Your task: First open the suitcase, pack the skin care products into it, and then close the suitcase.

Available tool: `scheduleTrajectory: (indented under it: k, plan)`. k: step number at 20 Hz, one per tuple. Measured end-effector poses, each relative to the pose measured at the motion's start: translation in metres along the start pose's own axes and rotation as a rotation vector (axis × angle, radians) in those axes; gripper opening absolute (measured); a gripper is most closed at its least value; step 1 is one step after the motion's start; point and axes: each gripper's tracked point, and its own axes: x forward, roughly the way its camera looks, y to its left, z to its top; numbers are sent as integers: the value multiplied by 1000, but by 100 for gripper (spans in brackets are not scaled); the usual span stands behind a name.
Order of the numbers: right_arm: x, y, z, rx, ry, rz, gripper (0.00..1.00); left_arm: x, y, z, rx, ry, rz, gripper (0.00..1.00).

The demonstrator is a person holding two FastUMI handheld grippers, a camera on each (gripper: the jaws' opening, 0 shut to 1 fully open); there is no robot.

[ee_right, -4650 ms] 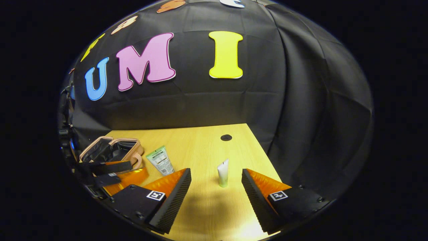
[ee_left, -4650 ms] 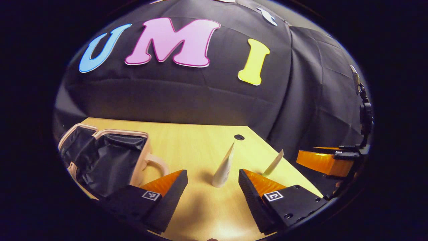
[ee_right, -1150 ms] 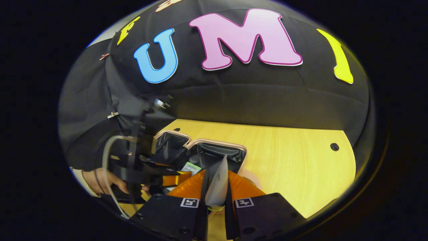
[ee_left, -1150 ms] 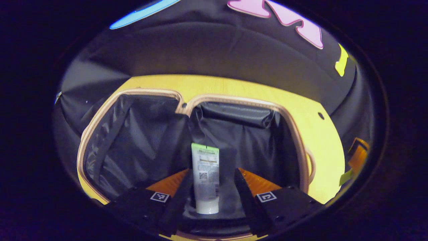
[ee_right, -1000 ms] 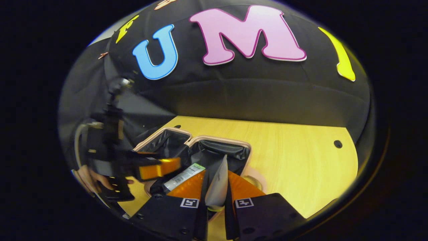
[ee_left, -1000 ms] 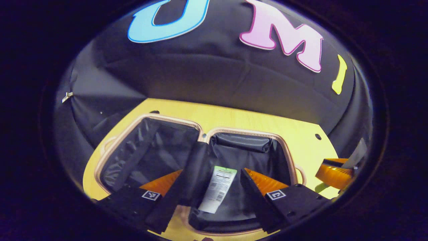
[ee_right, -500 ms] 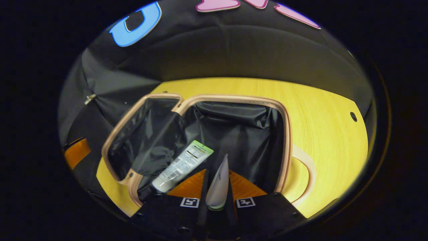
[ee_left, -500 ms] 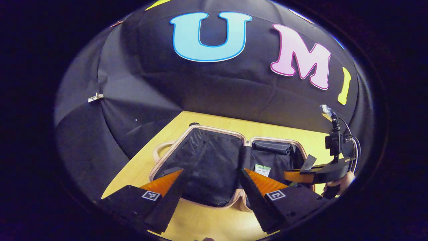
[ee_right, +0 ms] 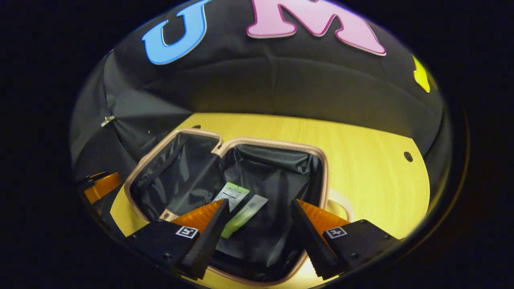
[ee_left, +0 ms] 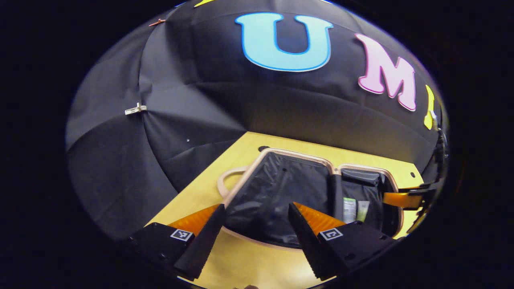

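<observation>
Right gripper view: two tubes (ee_right: 241, 208) in suitcase (ee_right: 317, 160), beyond spread right gripper (ee_right: 257, 224).

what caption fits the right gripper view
Open right gripper over the open suitcase, two tubes lying inside.

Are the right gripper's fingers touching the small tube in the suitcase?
Apart. The right gripper view shows the right gripper open above the small tube lying in the suitcase.

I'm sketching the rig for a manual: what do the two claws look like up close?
Each claw, left claw and right claw, has two wedge-shaped fingers tapering forward, with ridged inner faces. Each finger sits on a dark block carrying a small square black-and-white marker and round screw heads.
</observation>
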Motion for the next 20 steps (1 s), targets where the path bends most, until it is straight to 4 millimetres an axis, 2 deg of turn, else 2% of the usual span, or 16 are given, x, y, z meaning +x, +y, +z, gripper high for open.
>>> scheduleTrajectory:
  k: [2,3,8,10,14,17,18,20]
  plan:
    - [-21,-7,1,21,-31,7,98,23,29,8,-27,1,28,99]
    - [-32,-12,1,29,-41,6,98,41,44,13,-40,5,35,99]
    - [-72,-46,-11,3,-73,-38,98,109,96,15,-172,64,0,99]
    - [-89,-59,-19,-32,-84,-66,98,133,98,11,-248,107,-54,98]
    - [-115,-72,-52,-67,-51,-103,98,168,93,5,-301,151,-182,91]
    - [-125,-79,-72,-46,-37,-130,98,178,78,-10,-311,222,-254,84]
    - [-126,-78,-79,-31,-23,-127,98,181,78,-15,-309,242,-246,76]
    - [-130,-81,-89,-17,1,-128,98,187,75,-20,-306,255,-239,70]
